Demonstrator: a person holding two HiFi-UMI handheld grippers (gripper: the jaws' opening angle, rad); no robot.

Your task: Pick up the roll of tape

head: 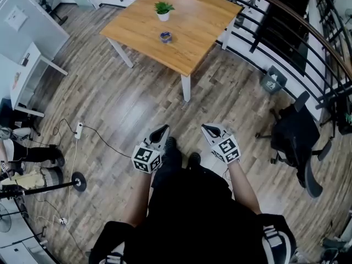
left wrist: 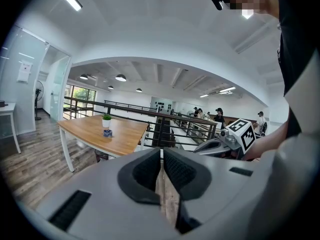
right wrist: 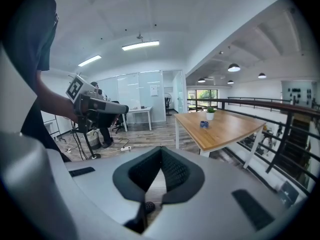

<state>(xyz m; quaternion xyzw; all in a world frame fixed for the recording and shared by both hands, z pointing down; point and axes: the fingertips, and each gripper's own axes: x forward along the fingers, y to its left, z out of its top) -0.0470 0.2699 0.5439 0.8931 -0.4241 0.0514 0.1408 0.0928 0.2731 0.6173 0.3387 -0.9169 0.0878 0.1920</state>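
Left hand-held gripper (head: 163, 128), right hand-held gripper (head: 205, 127), both closed empty, shoes (head: 171, 144) visible only overhead

Table (head: 198, 29): wooden top, white legs — standing on the plank floor (head: 110, 98).
Potted plant (head: 163, 10): small, white pot, upright on the table.
Office chair (head: 297, 133): black — near the railing (head: 263, 23).
Power strip (head: 78, 130): white, on the floor, cable attached.

Table (head: 201, 40) is standing at 12 o'clock fr. the person; roll of tape (head: 165, 36) is lying on it, w/ plant pot (head: 163, 11) sitting just behind, at 12. Office chair (head: 294, 133) is standing at 3, power strip (head: 78, 129) lying at 9.
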